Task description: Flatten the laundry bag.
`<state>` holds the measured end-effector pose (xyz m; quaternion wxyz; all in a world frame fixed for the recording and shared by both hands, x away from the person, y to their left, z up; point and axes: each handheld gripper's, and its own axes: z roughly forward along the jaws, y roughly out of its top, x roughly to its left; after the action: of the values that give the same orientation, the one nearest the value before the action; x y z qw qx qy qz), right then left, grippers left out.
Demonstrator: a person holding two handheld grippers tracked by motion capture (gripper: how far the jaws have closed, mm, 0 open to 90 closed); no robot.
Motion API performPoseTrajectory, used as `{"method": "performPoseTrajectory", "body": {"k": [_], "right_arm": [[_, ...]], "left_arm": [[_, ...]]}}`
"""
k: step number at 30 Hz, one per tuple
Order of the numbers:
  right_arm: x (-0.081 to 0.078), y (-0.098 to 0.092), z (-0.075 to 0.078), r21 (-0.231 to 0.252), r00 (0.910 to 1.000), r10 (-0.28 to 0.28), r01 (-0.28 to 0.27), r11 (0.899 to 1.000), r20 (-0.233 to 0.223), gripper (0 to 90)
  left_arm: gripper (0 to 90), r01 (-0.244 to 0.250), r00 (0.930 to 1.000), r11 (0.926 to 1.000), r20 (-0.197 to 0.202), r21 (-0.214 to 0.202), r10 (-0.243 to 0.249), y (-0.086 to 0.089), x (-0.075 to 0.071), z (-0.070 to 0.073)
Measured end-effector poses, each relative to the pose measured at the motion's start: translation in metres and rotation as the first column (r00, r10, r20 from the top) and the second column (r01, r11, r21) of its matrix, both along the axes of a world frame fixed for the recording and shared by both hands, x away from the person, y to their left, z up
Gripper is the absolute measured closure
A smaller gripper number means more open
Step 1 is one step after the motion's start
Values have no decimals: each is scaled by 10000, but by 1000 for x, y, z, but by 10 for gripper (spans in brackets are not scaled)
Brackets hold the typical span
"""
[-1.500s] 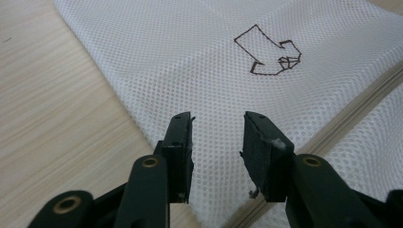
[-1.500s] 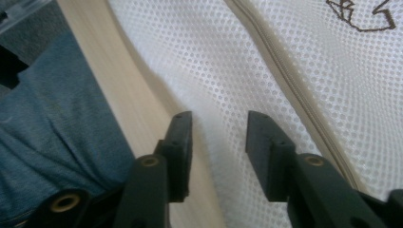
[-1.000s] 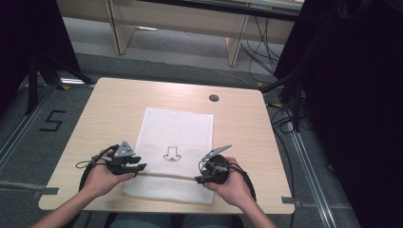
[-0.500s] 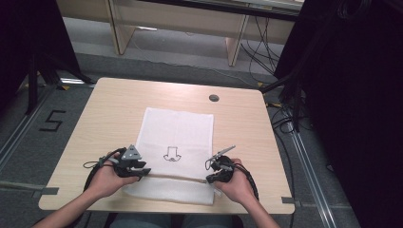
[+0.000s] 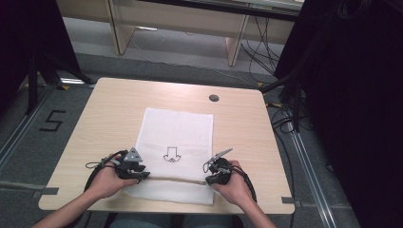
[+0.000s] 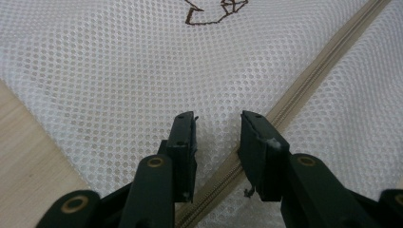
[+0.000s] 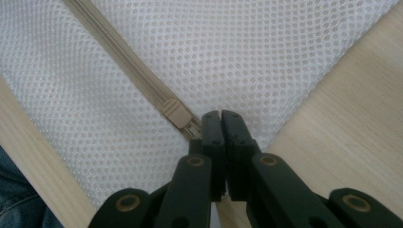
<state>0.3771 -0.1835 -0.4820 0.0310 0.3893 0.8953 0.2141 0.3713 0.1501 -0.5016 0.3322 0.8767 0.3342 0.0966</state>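
At the table's near edge: right gripper (image 7: 222, 124) jaws clamped on zipper pull (image 7: 194, 129), left gripper (image 6: 217, 128) jaws half open astride the zipper (image 6: 304, 92); mesh bag (image 5: 178, 135) not yet unzipped

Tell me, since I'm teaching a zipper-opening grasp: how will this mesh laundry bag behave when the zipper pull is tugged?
The mesh laundry bag lies flat and thin, so it is probably floppy and light. It may slide or bunch toward the right gripper, shut at the zipper pull. The left gripper, jaws straddling the zipper, could likely pin it.
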Motion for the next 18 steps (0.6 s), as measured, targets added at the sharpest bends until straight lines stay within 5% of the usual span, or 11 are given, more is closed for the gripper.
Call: {"method": "performPoseTrajectory", "body": {"k": [1, 3, 15, 17, 18], "right_arm": [[-3, 2, 2, -128, 9988, -429, 426, 9990, -251, 893], [-3, 0, 0, -84, 9999, -133, 133, 9999, 34, 892], [-7, -5, 1, -189, 9997, -244, 242, 9995, -97, 892], [-8, -5, 3, -347, 9974, -609, 596, 9976, -381, 892], [-6, -7, 2, -347, 9996, -270, 265, 9990, -118, 892]], "left_arm": [[655, 25, 10000, 10000, 91, 22, -25, 0, 0, 0], [655, 14, 10000, 10000, -79, -86, -15, -2, -1, -1], [652, 200, 9998, 9998, -73, -74, -200, -9, -3, -2], [653, 315, 9995, 9995, 52, 81, -315, -12, -2, -2], [654, 392, 9992, 9992, -7, 87, -392, -14, -2, -1]]}}
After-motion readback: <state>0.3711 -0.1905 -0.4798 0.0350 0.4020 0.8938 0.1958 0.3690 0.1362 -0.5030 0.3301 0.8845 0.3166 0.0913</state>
